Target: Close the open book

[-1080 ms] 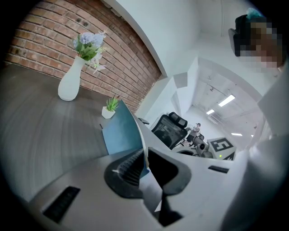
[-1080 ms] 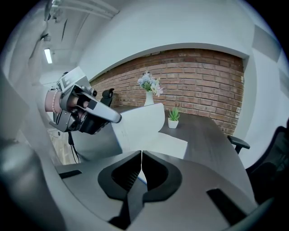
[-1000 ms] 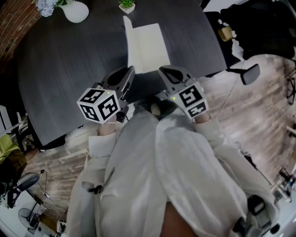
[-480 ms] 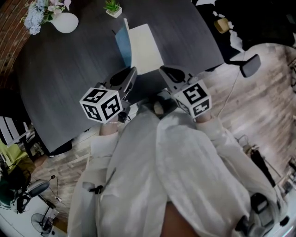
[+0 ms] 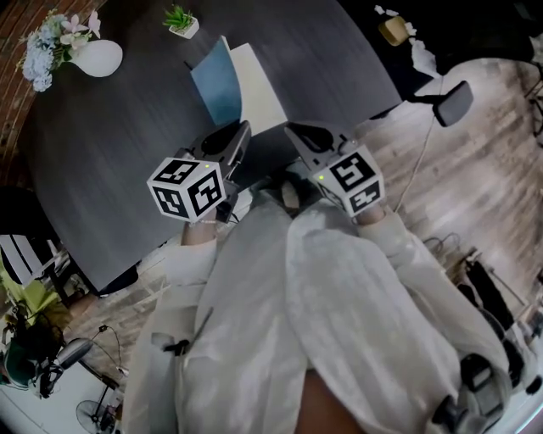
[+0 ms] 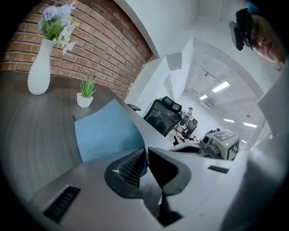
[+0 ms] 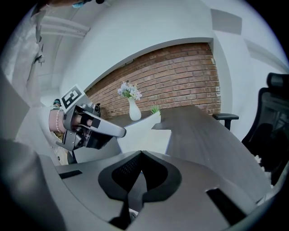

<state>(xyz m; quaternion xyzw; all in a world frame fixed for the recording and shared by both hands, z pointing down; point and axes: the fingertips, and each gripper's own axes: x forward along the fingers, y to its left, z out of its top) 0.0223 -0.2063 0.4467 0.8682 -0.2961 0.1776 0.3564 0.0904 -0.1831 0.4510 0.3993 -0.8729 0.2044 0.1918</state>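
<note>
Brick wall [image 5: 10,59] edges the far left, where a white vase [image 5: 97,58] of pale flowers [image 5: 47,47] stands on the dark wood-grain bench [image 5: 110,144]. A small potted plant [image 5: 180,19] sits to its right, well apart from the vase. Next comes the book [image 5: 259,89], open near the middle of the bench and just beyond both grippers. Its blue cover [image 5: 216,80] stands raised and tilted on the left side, while the white pages lie flat beside it.

The left gripper [image 5: 242,129] meets the near edge of that cover. Its fingers [image 6: 128,167] are clenched on it, a thin sliver of blue showing between the ribbed pads (seen best in the left gripper view). The right gripper [image 5: 293,131] hovers just right of the left one, low over the near edge of the bench. Its fingers [image 7: 128,173] are pressed together with nothing between them, clear of the pages.

White sleeves [image 5: 339,297] fill the foreground. At far right, an office chair [image 5: 452,103] stands on the wooden floor [image 5: 475,178].
</note>
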